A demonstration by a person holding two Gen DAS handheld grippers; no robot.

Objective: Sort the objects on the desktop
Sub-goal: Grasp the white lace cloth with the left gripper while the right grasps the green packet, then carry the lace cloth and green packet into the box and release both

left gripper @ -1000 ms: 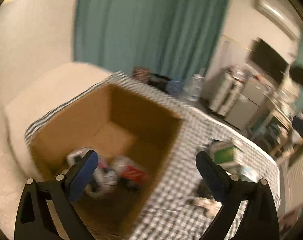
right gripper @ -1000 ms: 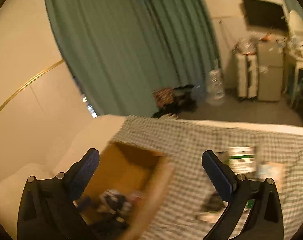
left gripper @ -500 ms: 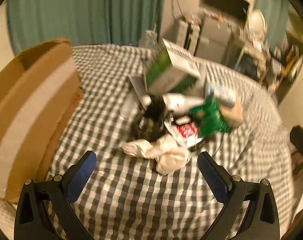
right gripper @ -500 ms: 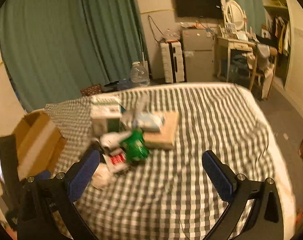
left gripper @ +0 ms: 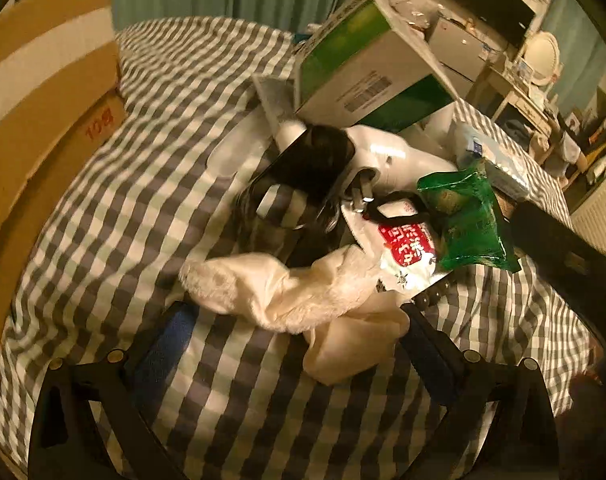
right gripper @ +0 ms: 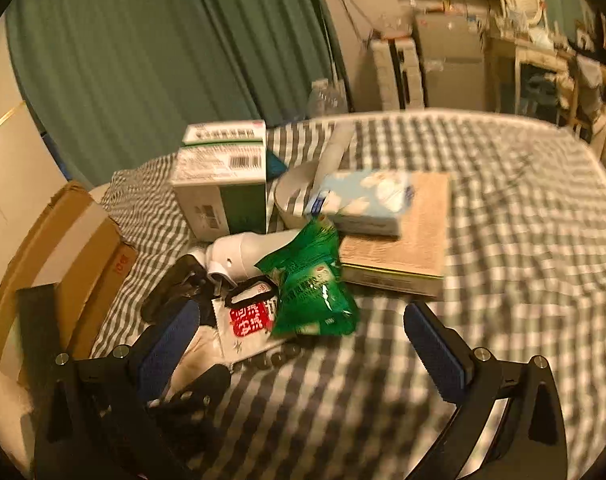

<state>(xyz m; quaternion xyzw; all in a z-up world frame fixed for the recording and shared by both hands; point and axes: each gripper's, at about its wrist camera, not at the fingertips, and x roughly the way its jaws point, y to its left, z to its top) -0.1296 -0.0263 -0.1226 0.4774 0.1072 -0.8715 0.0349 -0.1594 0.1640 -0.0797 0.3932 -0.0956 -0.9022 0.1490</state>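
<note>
A heap of household clutter lies on a bed covered in soft grey-and-white checked cloth [left gripper: 151, 216]. The left claw [left gripper: 291, 344], its blue-padded black fingers spread wide and gripping nothing, hangs low over a limp cream fleece garment [left gripper: 287, 292], whose fuzzy folds lie between the two pads. Just beyond it sit a flat white packet with a red label [left gripper: 403, 248], a crinkled glossy green foil snack bag [left gripper: 467, 220], a smooth white plastic appliance [left gripper: 395, 156] and a dark shiny pouch-like item [left gripper: 303, 176], all crowded together and partly overlapping. A rectangular white-and-green cardboard carton [left gripper: 367, 76] leans tilted at the back of the pile.

The right claw [right gripper: 303, 336], likewise wide apart and empty, is held above the near edge of the pile, the green bag [right gripper: 315, 284] just ahead of its left finger. From this side the carton [right gripper: 223, 184] shows a barcode, and a pale-blue soft tissue pack [right gripper: 363, 200] rests on a flat tan hardcover book [right gripper: 407, 240]. A row of dark round beads [right gripper: 267, 360] lies on the cloth below the packet.

An open brown corrugated cardboard box [left gripper: 35, 112] with a broad white band and red print stands at the left edge of the bed, apart from the heap. Green pleated curtains [right gripper: 143, 60] hang behind.
</note>
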